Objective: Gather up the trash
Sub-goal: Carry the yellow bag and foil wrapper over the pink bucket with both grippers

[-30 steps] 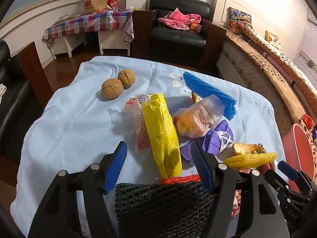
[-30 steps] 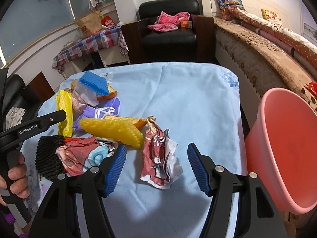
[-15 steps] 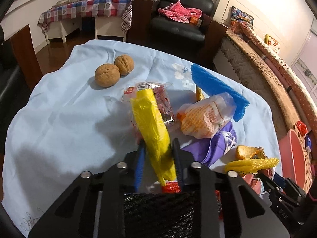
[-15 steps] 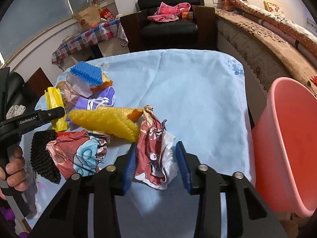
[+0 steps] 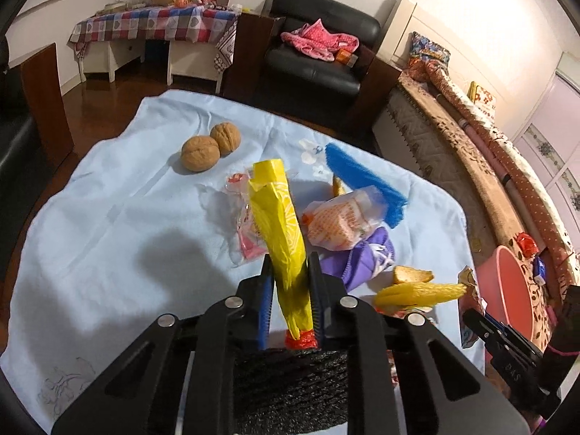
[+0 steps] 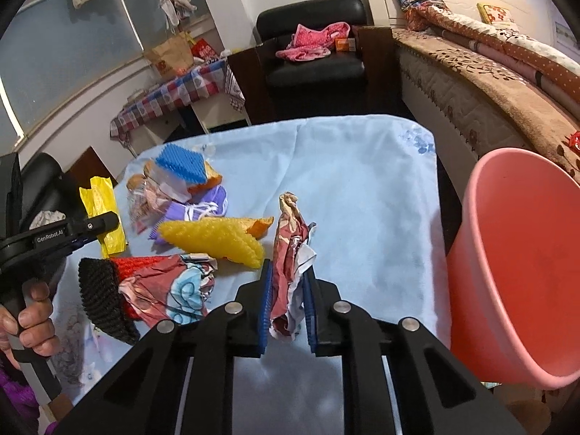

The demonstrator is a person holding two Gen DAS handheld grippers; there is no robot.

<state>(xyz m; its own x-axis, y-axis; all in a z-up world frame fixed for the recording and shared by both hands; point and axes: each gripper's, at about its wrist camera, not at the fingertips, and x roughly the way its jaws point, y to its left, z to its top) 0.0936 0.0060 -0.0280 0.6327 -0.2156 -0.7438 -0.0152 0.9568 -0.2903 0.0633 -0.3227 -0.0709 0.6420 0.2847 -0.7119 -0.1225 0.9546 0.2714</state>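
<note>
Left gripper [image 5: 289, 299]: just closed, pinching yellow wrapper [image 5: 279, 224], frame centre.
Right gripper [image 6: 287, 299]: just closed, clamping crumpled paper [image 6: 290, 250], centre.
Pink bin [image 6: 514, 268]: right edge.
Risk: thin, floppy trash may slip free or snag neighbouring litter.

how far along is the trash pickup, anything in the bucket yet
Nothing shows inside the pink bucket yet. In hand: the left tool has just closed on the yellow wrapper, and the right tool has just closed on the crumpled red paper. Still on the blue cloth: yellow foam net, blue foam net, purple wrapper, orange packet, black net and more. The two walnuts are untouched.
</note>
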